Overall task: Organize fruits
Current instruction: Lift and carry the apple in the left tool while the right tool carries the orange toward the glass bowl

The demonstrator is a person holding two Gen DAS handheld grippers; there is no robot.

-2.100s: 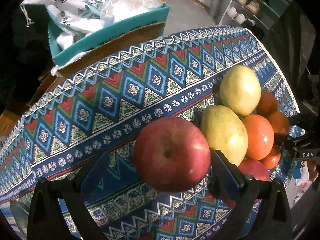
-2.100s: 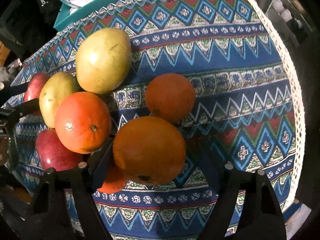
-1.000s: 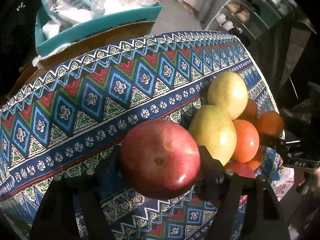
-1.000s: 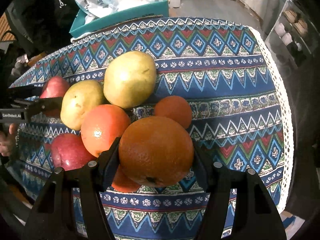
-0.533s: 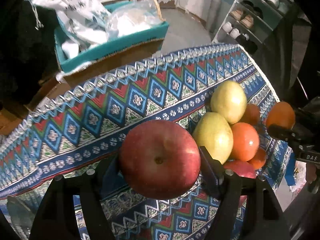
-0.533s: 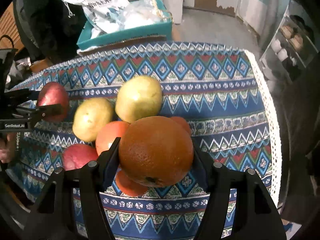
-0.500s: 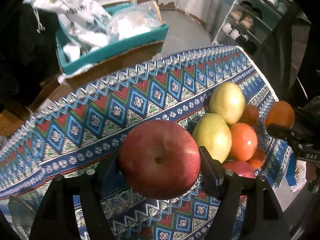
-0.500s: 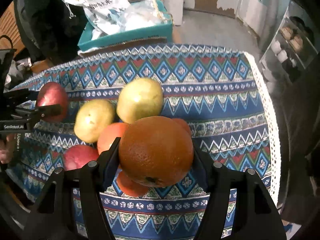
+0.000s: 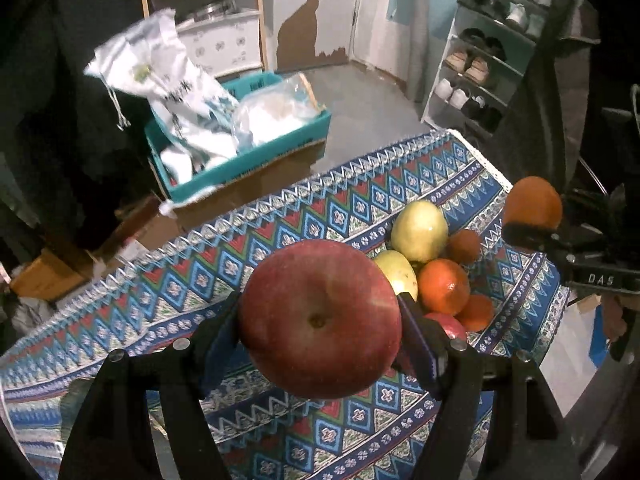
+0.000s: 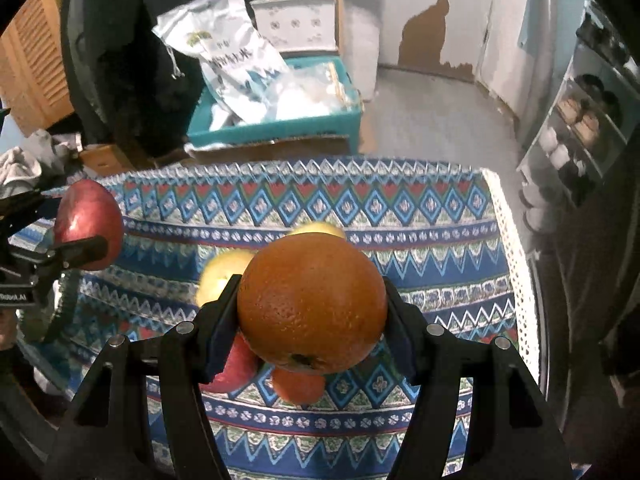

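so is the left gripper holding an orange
No, the left gripper is shut on a red apple.

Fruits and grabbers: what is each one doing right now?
left gripper: shut on the red apple.
red apple: held in the air.
right gripper: shut on the big orange.
big orange: held in the air.
fruit pile: resting on the patterned cloth.

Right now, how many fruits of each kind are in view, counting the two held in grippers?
Apples: 2 (held apple, loose apple)
Pears: 2 (far pear, near pear)
Oranges: 4 (held orange, loose oranges)
Total: 8
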